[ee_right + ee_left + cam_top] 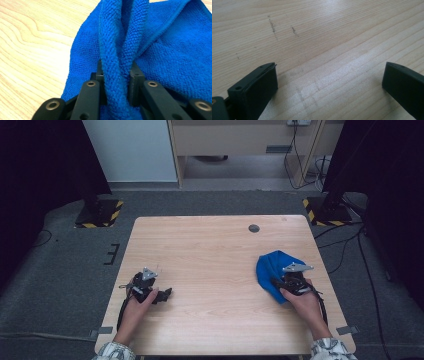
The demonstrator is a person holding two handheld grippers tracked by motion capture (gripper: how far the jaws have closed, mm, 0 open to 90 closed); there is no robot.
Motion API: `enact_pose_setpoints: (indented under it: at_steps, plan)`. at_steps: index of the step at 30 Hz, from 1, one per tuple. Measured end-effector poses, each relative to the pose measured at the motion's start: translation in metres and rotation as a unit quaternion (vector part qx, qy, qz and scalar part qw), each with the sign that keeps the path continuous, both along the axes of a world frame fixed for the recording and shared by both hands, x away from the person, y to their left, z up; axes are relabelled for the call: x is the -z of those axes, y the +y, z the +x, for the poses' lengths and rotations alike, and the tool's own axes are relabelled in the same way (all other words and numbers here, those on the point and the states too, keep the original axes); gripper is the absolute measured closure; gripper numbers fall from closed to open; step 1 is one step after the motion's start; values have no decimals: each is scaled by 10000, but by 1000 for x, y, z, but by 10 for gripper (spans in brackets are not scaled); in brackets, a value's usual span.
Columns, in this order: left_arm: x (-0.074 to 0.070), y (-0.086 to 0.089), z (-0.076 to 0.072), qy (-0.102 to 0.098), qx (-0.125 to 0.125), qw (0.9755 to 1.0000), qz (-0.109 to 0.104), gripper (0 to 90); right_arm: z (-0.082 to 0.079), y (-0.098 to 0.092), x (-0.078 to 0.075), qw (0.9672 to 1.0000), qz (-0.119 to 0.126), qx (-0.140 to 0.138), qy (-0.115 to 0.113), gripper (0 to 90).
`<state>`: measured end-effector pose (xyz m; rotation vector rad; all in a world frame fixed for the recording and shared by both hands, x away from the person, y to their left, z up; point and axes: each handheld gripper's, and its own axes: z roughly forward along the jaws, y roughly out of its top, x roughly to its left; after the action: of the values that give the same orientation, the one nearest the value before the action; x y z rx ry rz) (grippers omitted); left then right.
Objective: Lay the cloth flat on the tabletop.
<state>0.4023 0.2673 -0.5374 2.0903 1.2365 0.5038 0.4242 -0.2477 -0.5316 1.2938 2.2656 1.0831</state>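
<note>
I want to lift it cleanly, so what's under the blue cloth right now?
The blue cloth lies on the wooden table, a raised fold pinched in the right gripper. Whatever the cloth covers is hidden.

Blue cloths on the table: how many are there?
1. The blue cloth lies near the table's right edge, a bunched fold of it pinched in the right gripper. A second layer underneath cannot be ruled out.

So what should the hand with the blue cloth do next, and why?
Probably lift a little. The right tool is pinched shut on a bunched fold of the blue cloth, while the rest lies on the table. The left tool waits open over bare wood, free to catch a corner once the cloth hangs.
</note>
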Motion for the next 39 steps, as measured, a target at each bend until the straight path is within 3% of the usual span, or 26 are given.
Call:
enact_pose_setpoints:
  at_steps: [8, 15, 28, 39]
  plan:
    - [0, 0, 0, 0, -1, 10000, -2, 0, -2, 4, -6, 9999, 105, -69, -111, 780]
    - [0, 0, 0, 2, 3, 10000, -3, 0, -8, 16, -14, 9991, 228, -292, -220, 780]
    - [0, -1, 1, 7, 27, 10000, 5, 0, -21, 55, -26, 9960, 392, -739, -300, 780]
    - [0, -1, 1, 7, 32, 10000, 6, 0, -35, 89, -35, 9910, 599, -1141, -365, 777]
